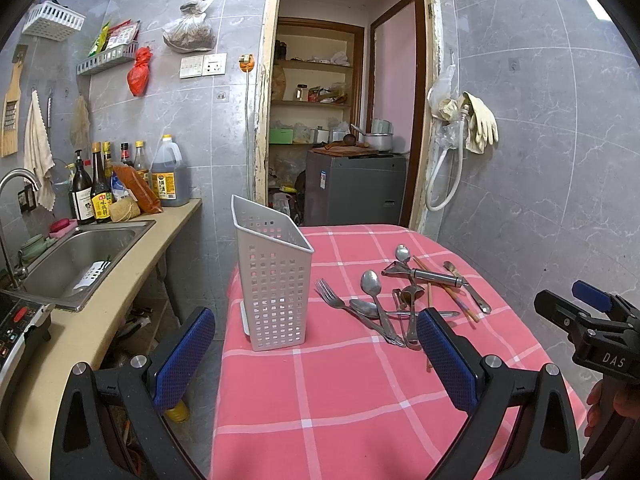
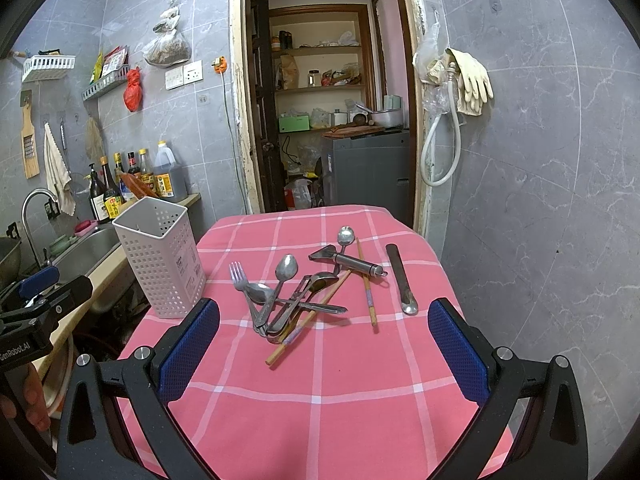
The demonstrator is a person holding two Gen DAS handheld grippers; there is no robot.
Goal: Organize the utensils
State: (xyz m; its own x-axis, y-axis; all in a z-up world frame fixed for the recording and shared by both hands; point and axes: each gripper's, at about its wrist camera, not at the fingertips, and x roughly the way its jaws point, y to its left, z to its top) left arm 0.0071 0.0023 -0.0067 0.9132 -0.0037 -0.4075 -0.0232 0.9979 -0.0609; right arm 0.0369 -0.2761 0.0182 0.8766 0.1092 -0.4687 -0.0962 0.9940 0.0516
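- Your left tool (image 1: 316,354) hangs released over the near part of the desk (image 1: 340,400), fingers spread wide and grasping nothing. It faces the white caddy (image 1: 274,280), probably so you can steady it.
- Your right tool (image 2: 324,354) is likewise spread wide and empty, squared up to the utensil pile (image 2: 292,296), which suggests it is meant to do the picking.
- The caddy stands upright at the desk's left edge, just beside the pile, so each carry can be short. Its inside is hidden from the left wrist view, and the right wrist view shows only the far inner wall, so you cannot tell whether it is empty.
- In the pile, the fork (image 2: 240,276), several spoons and a chopstick (image 2: 308,318) cross over one another; which handle lies on top is hard to make out.
- Farther back, the peeler (image 2: 348,260) rests across a second chopstick (image 2: 366,284), and a dark-handled utensil (image 2: 402,280) lies apart on the right, free to lift.
- The small spoon (image 2: 345,235) is farthest away, its handle hidden under the peeler.
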